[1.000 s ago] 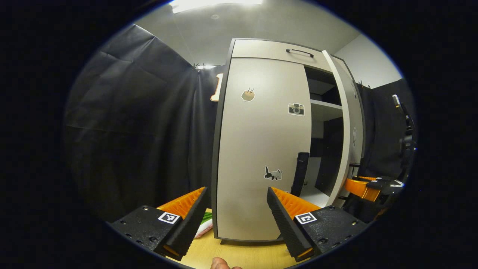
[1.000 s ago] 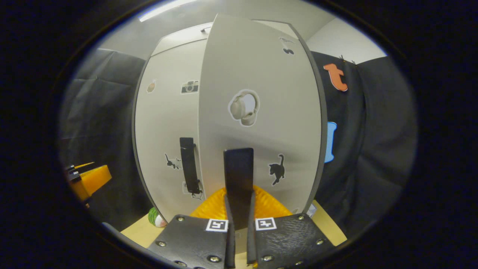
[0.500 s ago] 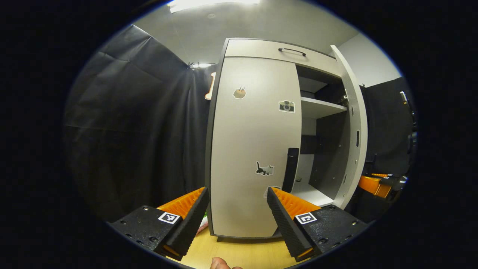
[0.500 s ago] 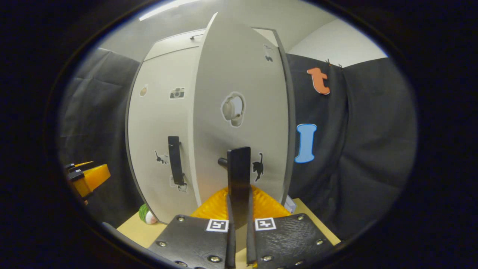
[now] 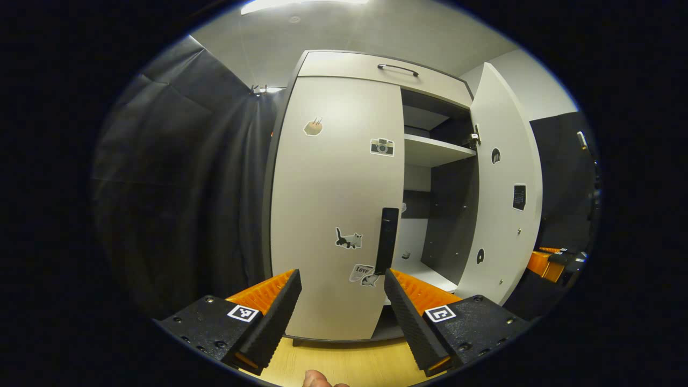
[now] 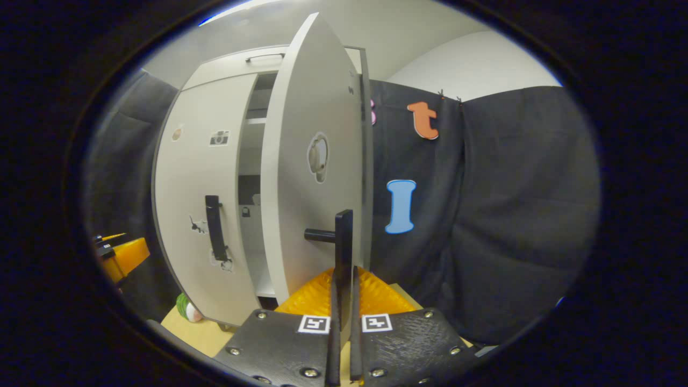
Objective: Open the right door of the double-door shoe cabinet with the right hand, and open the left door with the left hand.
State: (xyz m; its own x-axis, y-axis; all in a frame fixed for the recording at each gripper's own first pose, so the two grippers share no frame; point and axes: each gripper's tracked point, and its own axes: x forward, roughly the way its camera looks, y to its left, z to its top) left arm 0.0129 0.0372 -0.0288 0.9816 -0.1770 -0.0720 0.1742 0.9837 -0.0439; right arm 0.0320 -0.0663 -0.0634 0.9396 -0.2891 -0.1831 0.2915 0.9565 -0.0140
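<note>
While right gripper (image 6: 342, 344) clamps swung-out right door's handle (image 6: 344, 252), left gripper (image 5: 341, 309), fingers spread empty, next needs left door's handle (image 5: 387, 241).

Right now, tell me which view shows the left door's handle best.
The left gripper view: the left door's handle faces the camera just beyond the open left gripper, on the closed left door. The right gripper view shows the same handle smaller, off to the side and at an angle.

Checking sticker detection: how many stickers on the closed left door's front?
4 on the left door: a tan one upper left, a camera upper right, a cat beside the handle, one below it. The handle may hide part.
</note>
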